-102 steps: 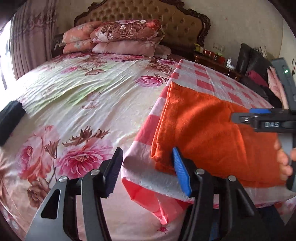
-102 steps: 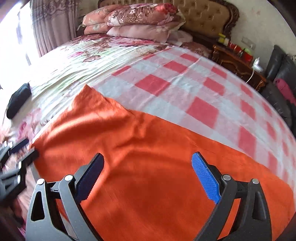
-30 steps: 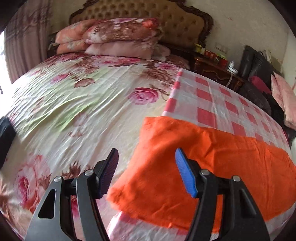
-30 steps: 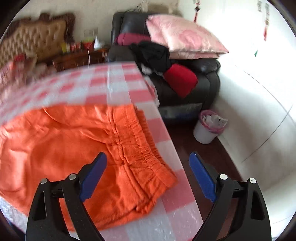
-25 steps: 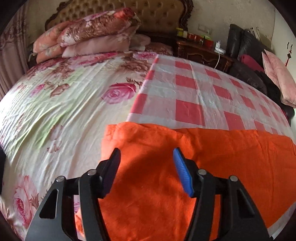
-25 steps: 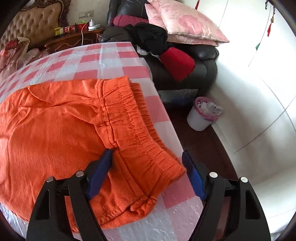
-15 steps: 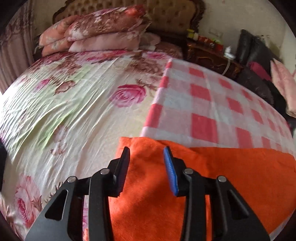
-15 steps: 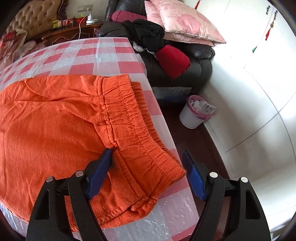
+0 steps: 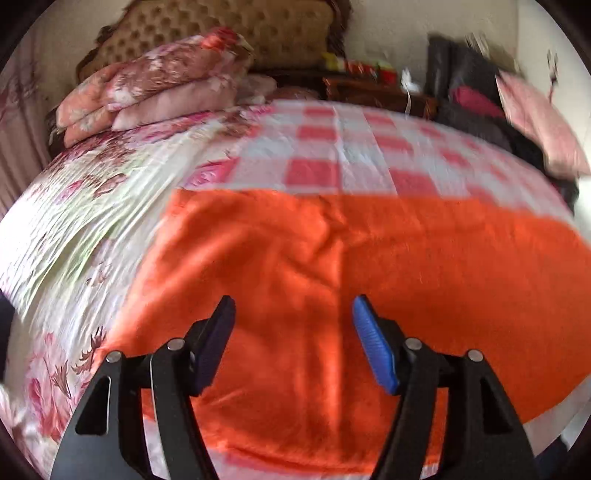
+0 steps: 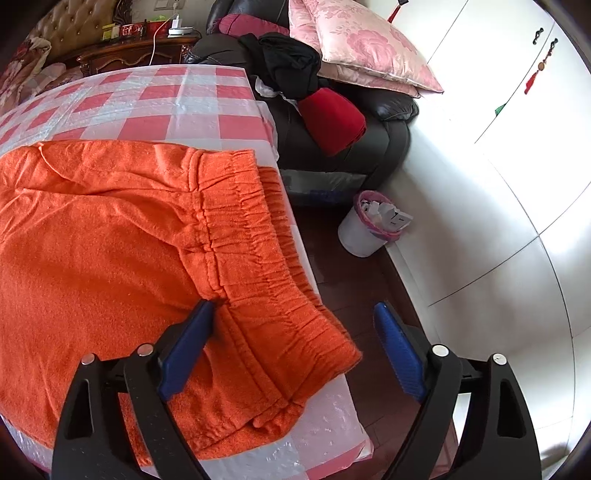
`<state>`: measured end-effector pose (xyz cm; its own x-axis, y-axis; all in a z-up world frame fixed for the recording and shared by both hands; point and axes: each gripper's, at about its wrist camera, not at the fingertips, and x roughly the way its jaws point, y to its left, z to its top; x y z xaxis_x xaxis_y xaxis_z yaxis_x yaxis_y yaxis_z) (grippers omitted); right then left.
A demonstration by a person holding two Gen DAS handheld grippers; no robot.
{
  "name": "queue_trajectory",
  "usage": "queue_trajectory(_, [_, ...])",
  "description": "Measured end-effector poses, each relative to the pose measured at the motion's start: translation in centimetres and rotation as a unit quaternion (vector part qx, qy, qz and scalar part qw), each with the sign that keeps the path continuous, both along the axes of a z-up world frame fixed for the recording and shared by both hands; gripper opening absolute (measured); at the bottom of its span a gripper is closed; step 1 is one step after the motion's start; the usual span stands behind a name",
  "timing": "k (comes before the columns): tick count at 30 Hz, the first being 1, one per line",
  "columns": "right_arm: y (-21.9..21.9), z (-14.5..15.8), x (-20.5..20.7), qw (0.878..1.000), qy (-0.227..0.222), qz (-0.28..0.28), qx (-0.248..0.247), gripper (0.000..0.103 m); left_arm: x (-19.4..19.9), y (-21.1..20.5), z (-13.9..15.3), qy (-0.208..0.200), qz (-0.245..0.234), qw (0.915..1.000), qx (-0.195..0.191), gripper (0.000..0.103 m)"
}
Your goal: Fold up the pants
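Checkered cloth [image 10: 207, 107] bears orange pants [image 10: 110, 236]; right tool [image 10: 293, 321] straddles waistband.

This is a bedroom in a home. A big bed with a shiny sheet covered in pink roses [image 9: 92, 206] fills most of the room. It has a brown padded headboard with buttons [image 9: 221, 33], and flowery pink pillows [image 9: 162, 85] are piled up against it. A dark wooden bedside table [image 10: 129, 51] stands by the wall. Near it is a black leather armchair [image 10: 380, 125] with clothes dumped on it, and a small white waste bin [image 10: 365, 229] sits on the dark floor.
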<state>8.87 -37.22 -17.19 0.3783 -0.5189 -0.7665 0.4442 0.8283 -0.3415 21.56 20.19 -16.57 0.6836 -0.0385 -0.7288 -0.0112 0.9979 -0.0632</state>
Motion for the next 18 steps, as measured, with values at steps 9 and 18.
queue_trajectory(9, [-0.5,0.0,-0.2,1.000,-0.008,-0.017,0.018,0.088,-7.3,18.2,-3.8,0.027,0.102,0.9413,-0.321,0.069])
queue_trajectory(18, [4.0,5.1,-1.0,0.995,-0.074,0.024,-0.061,0.088,-3.7,17.7,-5.9,0.064,0.001,0.9286,-0.365,0.031])
